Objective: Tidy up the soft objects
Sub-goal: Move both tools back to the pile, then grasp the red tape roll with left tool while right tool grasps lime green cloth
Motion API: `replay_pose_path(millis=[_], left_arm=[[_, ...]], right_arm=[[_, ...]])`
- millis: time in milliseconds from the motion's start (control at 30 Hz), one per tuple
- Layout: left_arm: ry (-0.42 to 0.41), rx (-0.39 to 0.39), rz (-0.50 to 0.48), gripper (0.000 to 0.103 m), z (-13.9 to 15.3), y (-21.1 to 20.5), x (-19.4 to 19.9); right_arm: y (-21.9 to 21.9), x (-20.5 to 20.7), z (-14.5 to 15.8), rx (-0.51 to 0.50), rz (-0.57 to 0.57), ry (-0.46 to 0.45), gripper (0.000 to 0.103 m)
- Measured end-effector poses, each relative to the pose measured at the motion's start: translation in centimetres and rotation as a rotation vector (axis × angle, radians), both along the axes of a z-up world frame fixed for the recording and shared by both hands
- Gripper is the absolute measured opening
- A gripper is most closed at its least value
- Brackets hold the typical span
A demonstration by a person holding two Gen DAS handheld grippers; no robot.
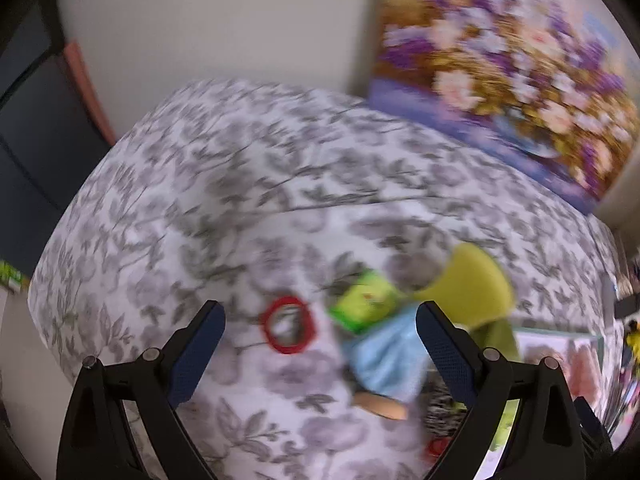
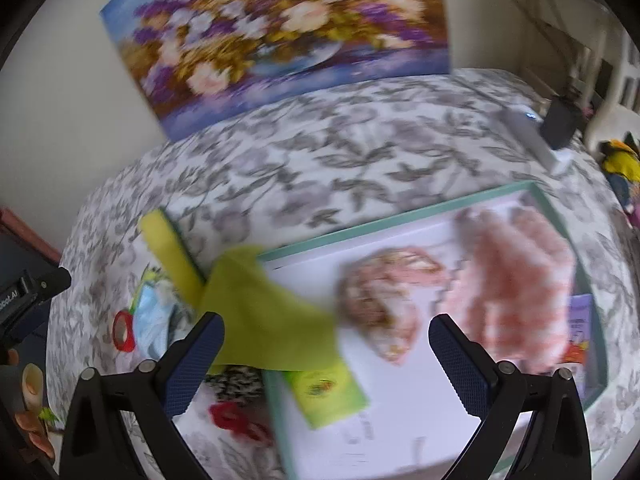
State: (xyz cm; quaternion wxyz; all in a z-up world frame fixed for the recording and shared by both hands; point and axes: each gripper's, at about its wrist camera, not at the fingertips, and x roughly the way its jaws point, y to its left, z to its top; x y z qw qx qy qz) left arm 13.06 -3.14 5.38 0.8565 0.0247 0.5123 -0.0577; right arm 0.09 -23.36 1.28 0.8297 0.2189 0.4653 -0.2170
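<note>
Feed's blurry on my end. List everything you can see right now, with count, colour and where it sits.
Tray: one, white with teal rim, on the floral bedspread.
Pink cloths: two, pinkish, inside the tray.
Yellow-green cloth: one, draped over the tray's left rim.
Green packet: one, in the tray's near-left corner.
Light blue cloth: one, left of the tray.
Red ring: one, left of the blue cloth.
Floral painting: one, purple and gold, against the wall.
Bedspread: one, grey-and-white.
Left hand-held gripper: open, empty.
Right hand-held gripper: open, empty.
</note>
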Motion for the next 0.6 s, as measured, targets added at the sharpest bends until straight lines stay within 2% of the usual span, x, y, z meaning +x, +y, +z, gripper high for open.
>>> replay_pose_path(millis=[233, 333, 600], left_arm=[[0.087, -0.001, 0.131, 0.096, -2.9, 6.7, 2.3], [0.118, -0.01, 0.171, 0.096, -3.9, 8.1, 2.9], [0.23, -0.022, 0.18, 0.096, -7.9, 7.9, 4.4]], right_arm=[[3.7, 3.7, -1.5, 0.028, 0.062, 0.028, 0.103], [4.8, 5.0, -2.3, 0.024, 0.084, 0.044, 0.103], [4.8, 6.7, -4.2, -0.001, 0.086, 0.086, 0.103]])
